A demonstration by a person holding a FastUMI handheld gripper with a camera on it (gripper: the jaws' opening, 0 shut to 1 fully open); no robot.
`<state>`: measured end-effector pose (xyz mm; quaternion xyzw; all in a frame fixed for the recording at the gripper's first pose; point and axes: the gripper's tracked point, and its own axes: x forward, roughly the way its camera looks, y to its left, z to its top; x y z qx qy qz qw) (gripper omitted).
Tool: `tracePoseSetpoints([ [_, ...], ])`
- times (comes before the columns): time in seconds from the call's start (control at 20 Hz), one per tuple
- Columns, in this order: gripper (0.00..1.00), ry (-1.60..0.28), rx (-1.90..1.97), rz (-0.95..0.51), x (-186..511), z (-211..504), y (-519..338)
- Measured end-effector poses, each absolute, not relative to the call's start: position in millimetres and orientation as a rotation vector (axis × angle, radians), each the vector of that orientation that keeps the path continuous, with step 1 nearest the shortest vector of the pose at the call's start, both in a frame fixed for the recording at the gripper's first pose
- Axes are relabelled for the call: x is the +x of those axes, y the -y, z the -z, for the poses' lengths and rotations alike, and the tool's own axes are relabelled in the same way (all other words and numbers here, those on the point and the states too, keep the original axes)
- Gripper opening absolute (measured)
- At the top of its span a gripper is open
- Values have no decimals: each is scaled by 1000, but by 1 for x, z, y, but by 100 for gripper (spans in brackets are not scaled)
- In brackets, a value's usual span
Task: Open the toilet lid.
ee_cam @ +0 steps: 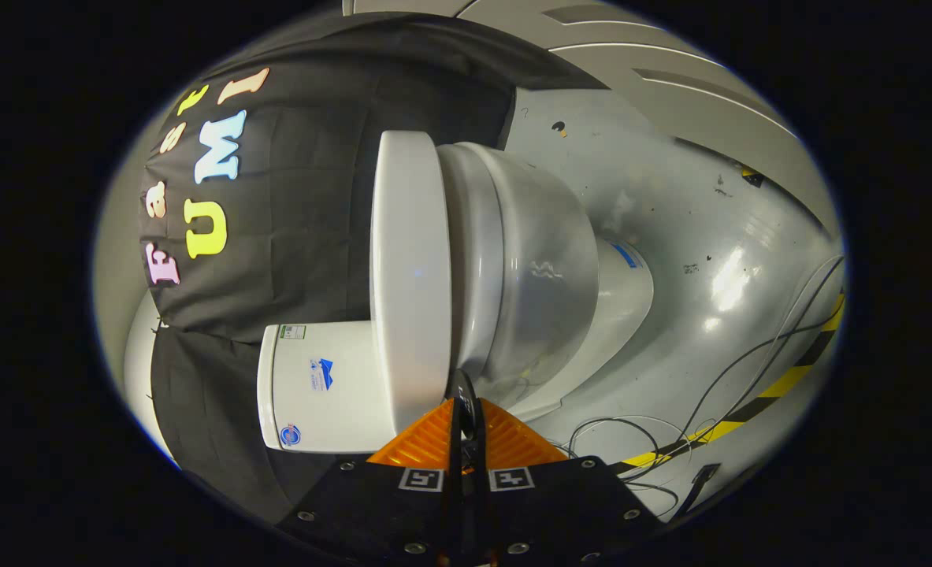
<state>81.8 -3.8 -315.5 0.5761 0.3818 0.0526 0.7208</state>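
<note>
A white toilet stands on the grey floor, and it lies sideways in the gripper view because the camera is rolled. Its lid (410, 268) is down flat on the seat and bowl (529, 268). The tank (324, 386) stands behind the lid, against the black cloth wall. My gripper (463, 398) is shut, its fingers pressed together with nothing visibly between them. Its tips sit right at the rim of the lid, at the seam between lid and bowl on the side near the tank.
Thin cables (718, 378) trail over the floor beside the toilet's base (623, 291). A yellow and black tape stripe (781, 386) runs along the floor beyond them. Grey panels (670, 71) rise at the far side.
</note>
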Motion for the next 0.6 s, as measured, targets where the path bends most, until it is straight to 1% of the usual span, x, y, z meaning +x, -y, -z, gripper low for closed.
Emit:
tracePoseSetpoints([
  [0.05,2,-843,1262,-110,82,315,4],
  [0.1,0,-839,1245,-105,81,315,2],
  [0.6,0,-798,1020,-35,85,289,-2],
])
